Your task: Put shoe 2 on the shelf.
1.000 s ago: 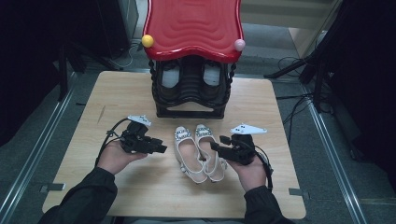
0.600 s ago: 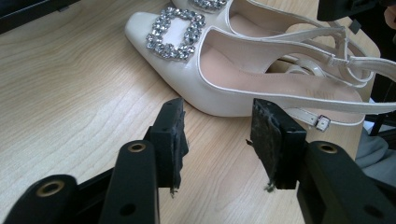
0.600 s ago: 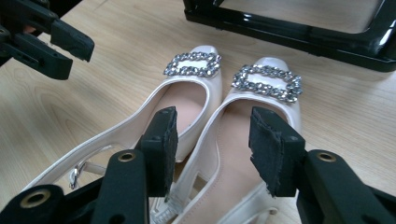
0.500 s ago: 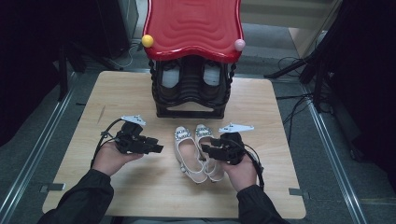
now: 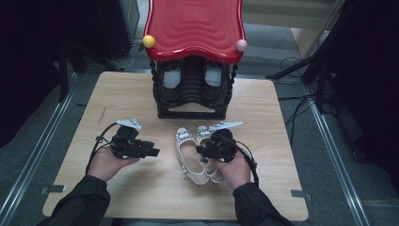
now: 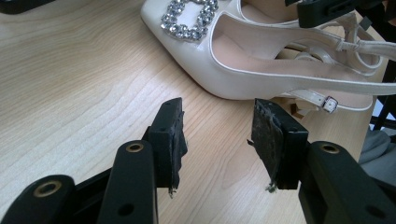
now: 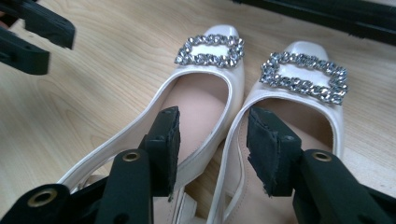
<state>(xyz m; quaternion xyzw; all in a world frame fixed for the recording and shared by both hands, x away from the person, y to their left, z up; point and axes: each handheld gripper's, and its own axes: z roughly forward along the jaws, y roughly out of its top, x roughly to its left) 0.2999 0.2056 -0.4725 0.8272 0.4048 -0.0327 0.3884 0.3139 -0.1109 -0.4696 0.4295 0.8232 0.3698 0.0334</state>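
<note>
Our right gripper (image 7: 212, 149) has its jaws spread astride the two inner walls of the pair of cream shoes: one jaw sits inside the left shoe (image 7: 196, 107), the other inside the right shoe (image 7: 299, 107), and the pads press on neither wall. These jaws have just been closing a little, with those two walls between them. In the high view the right gripper (image 5: 203, 149) hangs over the shoes' heel ends, our right hand (image 5: 234, 168) behind it.

Our left gripper (image 6: 217, 140) holds its jaws spread with only bare wood between them; they have just been opening. Its tips point at the side of the left shoe (image 6: 261, 60), near it but apart.

The shoes (image 5: 195, 153) lie side by side at the middle of the table (image 5: 141, 188), their jewelled buckles (image 7: 210, 50) pointing towards the black rack (image 5: 192, 92) under its red top (image 5: 194, 26).
</note>
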